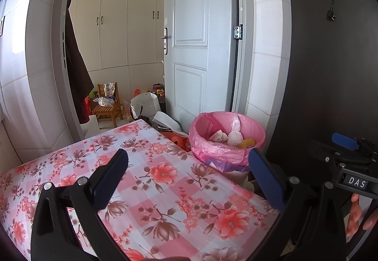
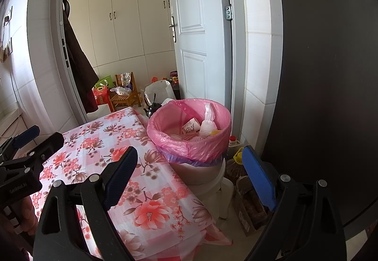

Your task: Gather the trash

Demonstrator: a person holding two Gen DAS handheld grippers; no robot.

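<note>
I'm holding both grippers wide open with nothing in them, left gripper [image 1: 186, 166] and right gripper [image 2: 191, 166], hovering over the flowery tablecloth [image 1: 165, 190]. The trash bin [image 2: 189, 138] with its pink bag is sitting just past the table's edge, by the white door [image 1: 198, 36], already holding some crumpled wrappers [image 2: 200, 128].

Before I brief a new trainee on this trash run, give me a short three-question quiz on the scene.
1. True or false: the left gripper holds trash.
2. What colour is the liner in the bin? A green, B pink, C black.
3. Fill in: the door behind the bin stands ____.

Key: 1 false, its jaws are open and empty, like the right gripper. 2 B. 3 open.
</note>
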